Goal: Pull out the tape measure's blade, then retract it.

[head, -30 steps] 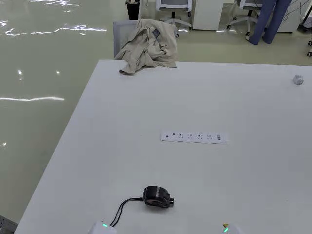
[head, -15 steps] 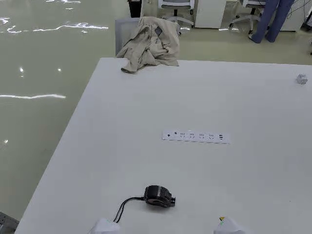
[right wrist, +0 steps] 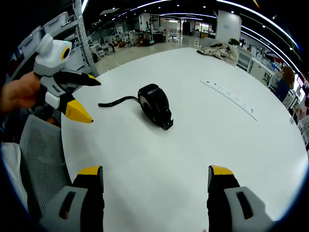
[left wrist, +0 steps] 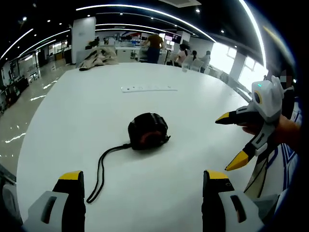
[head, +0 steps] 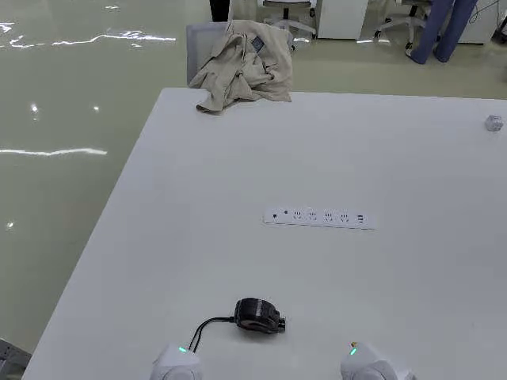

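tape measure [head: 258,315] flat on white table [head: 198,174], near edge, blade retracted, strap [left wrist: 100,169] trailing to the left. L gripper [left wrist: 144,176] & R gripper [right wrist: 155,170] either side of it, apart from it. Both w/ jaws spread wide, nothing held. Power strip [head: 318,218] farther back.

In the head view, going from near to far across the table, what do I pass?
Tape measure → white power strip → small grey object near the right edge → beige jacket at the far edge.
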Available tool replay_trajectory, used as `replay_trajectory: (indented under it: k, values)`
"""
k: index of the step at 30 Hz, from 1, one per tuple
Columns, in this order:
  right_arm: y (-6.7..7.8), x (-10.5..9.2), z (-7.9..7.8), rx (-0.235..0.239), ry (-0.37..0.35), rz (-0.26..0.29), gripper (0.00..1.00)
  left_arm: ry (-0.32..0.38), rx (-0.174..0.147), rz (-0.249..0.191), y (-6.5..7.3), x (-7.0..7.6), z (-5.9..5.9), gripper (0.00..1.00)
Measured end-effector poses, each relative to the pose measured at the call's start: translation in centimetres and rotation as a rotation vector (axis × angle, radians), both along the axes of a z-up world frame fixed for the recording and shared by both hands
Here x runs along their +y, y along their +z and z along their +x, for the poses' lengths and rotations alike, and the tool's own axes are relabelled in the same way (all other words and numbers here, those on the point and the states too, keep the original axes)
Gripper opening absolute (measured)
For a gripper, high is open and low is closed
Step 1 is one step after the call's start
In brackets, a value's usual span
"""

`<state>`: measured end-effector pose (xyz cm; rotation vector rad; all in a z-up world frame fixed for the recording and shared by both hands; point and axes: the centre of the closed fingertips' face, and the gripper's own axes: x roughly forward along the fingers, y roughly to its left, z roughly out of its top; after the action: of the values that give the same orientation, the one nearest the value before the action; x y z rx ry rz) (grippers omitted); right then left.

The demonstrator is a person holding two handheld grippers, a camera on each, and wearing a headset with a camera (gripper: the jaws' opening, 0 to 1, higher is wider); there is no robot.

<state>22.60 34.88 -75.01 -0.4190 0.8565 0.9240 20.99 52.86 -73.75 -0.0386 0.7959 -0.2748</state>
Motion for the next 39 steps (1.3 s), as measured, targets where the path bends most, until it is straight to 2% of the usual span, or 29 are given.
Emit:
replay_trajectory:
  k: [6,13,27,31,35,39]
  values:
    - [-0.4,0.3,0.6,-0.013,0.019,0.002,0.9,-0.007,0.008,0.01,-0.4,0.1,0.3,1.0]
    - [-1.0,0.7,1.2,-0.026,0.061,-0.002,0.87,-0.051,0.003,0.02,-1.0,-0.1,0.9,1.0]
    - [-1.6,1.1,2.1,-0.047,0.122,-0.01,0.82,-0.129,-0.028,0.04,-1.0,-0.3,2.6,1.0]
    - [-1.9,1.3,2.2,-0.048,0.145,-0.016,0.82,-0.173,-0.037,0.045,-1.1,-0.6,3.1,0.99]
    - [-2.1,1.4,2.2,-0.054,0.183,-0.019,0.8,-0.242,-0.069,0.056,-0.8,-1.1,3.5,0.99]
    - [-2.4,1.4,2.6,-0.054,0.193,-0.022,0.79,-0.283,-0.068,0.066,-1.0,-1.1,3.8,0.99]
